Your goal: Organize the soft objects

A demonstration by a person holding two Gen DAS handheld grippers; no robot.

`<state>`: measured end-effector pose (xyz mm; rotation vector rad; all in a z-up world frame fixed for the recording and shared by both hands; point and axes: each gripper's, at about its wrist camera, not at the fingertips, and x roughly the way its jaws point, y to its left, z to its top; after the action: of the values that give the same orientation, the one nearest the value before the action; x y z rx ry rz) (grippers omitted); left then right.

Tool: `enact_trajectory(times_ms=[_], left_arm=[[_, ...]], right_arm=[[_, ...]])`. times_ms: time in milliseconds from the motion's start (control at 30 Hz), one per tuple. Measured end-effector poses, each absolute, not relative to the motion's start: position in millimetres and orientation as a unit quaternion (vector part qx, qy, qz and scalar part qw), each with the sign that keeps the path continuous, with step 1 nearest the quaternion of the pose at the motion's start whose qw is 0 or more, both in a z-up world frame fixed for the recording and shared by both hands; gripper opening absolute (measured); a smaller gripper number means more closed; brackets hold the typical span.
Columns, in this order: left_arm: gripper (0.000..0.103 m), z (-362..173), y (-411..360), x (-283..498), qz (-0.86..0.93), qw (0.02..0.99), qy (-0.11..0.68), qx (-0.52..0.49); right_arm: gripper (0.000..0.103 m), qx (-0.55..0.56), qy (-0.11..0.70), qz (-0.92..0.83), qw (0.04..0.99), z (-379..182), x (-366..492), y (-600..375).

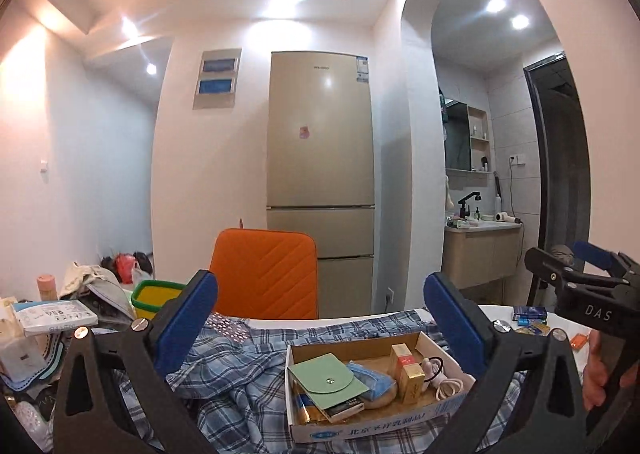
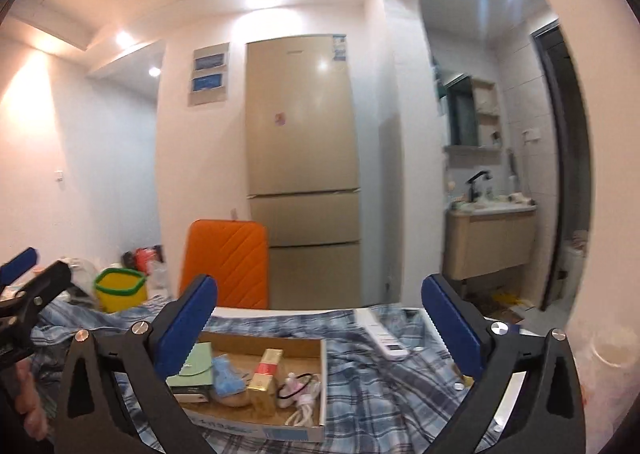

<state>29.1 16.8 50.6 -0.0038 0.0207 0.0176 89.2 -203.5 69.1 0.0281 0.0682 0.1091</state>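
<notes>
1. Left wrist view: the left claw stands spread wide and empty, raised level above the plaid shirt, the soft item, which lies rumpled across the tabletop. The cardboard box of small items sits on the shirt, probably pinning it.
2. Right wrist view: the right claw is likewise spread, holding nothing; a white remote rests on the shirt beside the box.
</notes>
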Motion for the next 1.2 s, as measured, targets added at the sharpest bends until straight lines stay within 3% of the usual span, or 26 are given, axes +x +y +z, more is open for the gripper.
enact_trajectory(times_ms=[200, 433, 1200], left_arm=[[0.103, 32.0, 11.7, 23.1, 0.004, 1.0, 0.005, 0.01], [0.103, 6.9, 3.1, 27.7, -0.001, 1.0, 0.014, 0.023], [0.103, 1.6, 6.0, 19.4, 0.0, 1.0, 0.008, 0.012]], right_arm=[[0.103, 0.001, 0.0, 0.046, 0.999, 57.6, 70.4, -198.6], [0.103, 0.013, 0.013, 0.076, 0.997, 36.2, 72.1, -201.6], [0.103, -0.014, 0.029, 0.088, 0.996, 16.9, 70.4, -187.5]])
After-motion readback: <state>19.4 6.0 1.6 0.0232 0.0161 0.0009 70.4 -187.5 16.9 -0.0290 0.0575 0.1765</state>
